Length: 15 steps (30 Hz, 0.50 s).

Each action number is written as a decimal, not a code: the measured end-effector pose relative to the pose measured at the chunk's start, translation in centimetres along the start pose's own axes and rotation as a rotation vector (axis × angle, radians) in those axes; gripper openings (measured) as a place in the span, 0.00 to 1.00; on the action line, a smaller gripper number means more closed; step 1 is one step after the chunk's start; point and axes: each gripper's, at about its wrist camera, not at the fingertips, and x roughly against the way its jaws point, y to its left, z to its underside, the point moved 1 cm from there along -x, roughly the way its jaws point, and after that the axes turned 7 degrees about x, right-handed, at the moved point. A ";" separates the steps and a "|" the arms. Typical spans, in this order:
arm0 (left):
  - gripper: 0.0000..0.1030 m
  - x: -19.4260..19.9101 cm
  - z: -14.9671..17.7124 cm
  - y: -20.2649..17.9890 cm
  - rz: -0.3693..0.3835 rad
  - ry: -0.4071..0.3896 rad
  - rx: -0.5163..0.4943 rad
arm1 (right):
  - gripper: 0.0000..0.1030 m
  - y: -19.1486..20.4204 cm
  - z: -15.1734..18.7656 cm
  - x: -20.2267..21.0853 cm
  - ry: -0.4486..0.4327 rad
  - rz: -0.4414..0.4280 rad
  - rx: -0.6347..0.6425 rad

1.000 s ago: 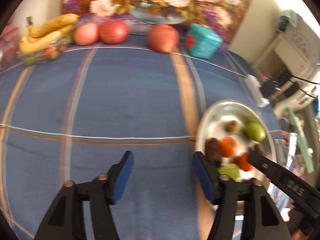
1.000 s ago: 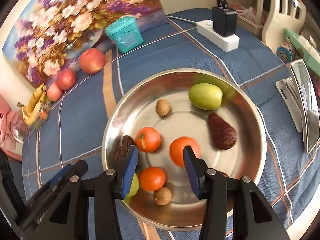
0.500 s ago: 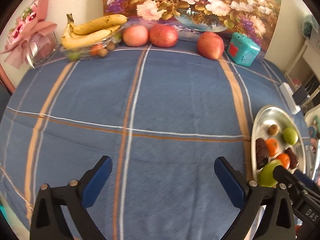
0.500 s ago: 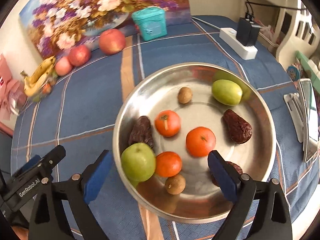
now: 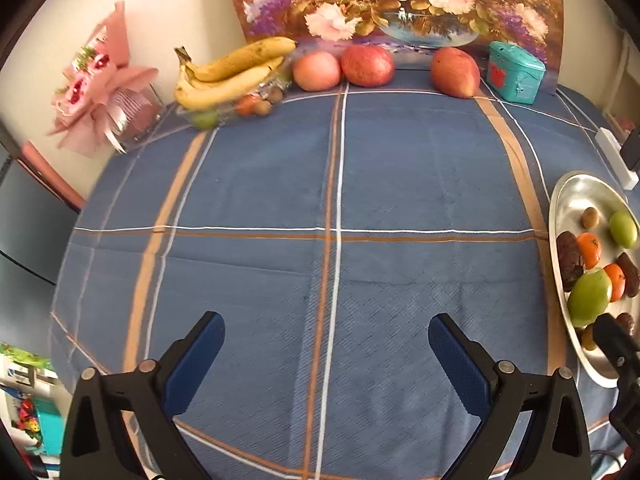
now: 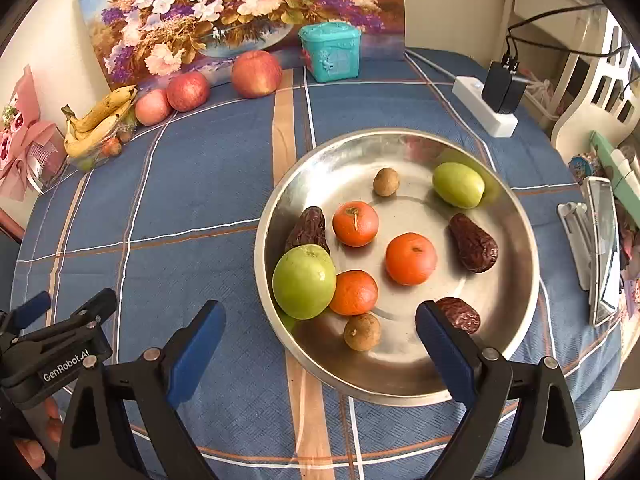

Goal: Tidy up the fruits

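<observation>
A steel plate [image 6: 516,216] on the blue checked cloth holds two green apples [image 6: 304,282], three tangerines [image 6: 410,258], dark dates [image 6: 474,242] and small brown longans [image 6: 362,332]. My right gripper [image 6: 320,332] is open and empty, raised over the plate's near rim. My left gripper [image 5: 326,348] is open and empty above bare cloth, left of the plate [image 5: 568,204]. Bananas [image 5: 228,74] and three red apples [image 5: 366,65] lie at the far edge by the painting.
A teal box [image 5: 516,72] stands at the far right by the painting [image 6: 240,4]. A pink bouquet [image 5: 100,88] sits at the far left. A power strip with charger [image 6: 486,106] and a phone on a stand [image 6: 600,248] lie right of the plate.
Both grippers have opened wide and drawn back from the table. A green apple now lies in the plate's near left part, where the right gripper was.
</observation>
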 end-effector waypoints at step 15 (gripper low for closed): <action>1.00 2.5 0.5 0.5 0.005 -0.042 -0.005 | 0.93 0.4 0.5 1.1 -0.034 0.026 0.019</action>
